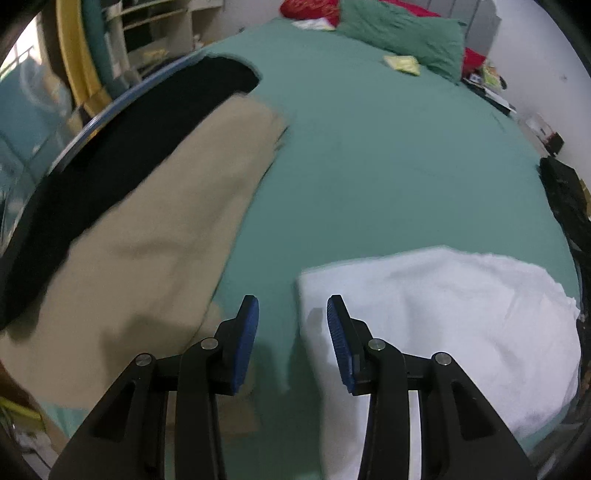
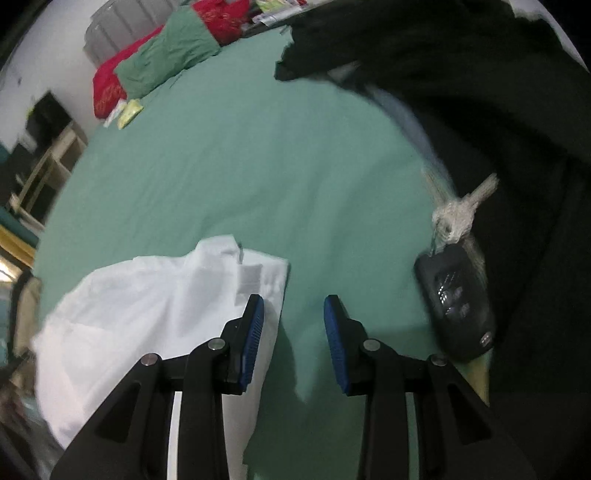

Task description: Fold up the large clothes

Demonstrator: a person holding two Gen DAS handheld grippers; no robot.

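A folded white garment [image 1: 443, 314] lies on the green bed sheet [image 1: 369, 147] at the near right; it also shows in the right wrist view [image 2: 147, 306] at the near left, collar and label up. My left gripper [image 1: 292, 314] is open and empty, above the sheet by the garment's left edge. My right gripper [image 2: 293, 314] is open and empty, above the sheet by the garment's right edge. A beige garment [image 1: 147, 240] with a black one [image 1: 110, 155] beside it lies at the left.
Green pillow [image 1: 402, 33] and red bedding [image 1: 310, 9] lie at the bed's far end. A dark garment pile [image 2: 461, 74] fills the right side. A black key fob [image 2: 458, 306] with a white cord lies near it. Shelves [image 1: 155, 29] stand beyond the bed's left.
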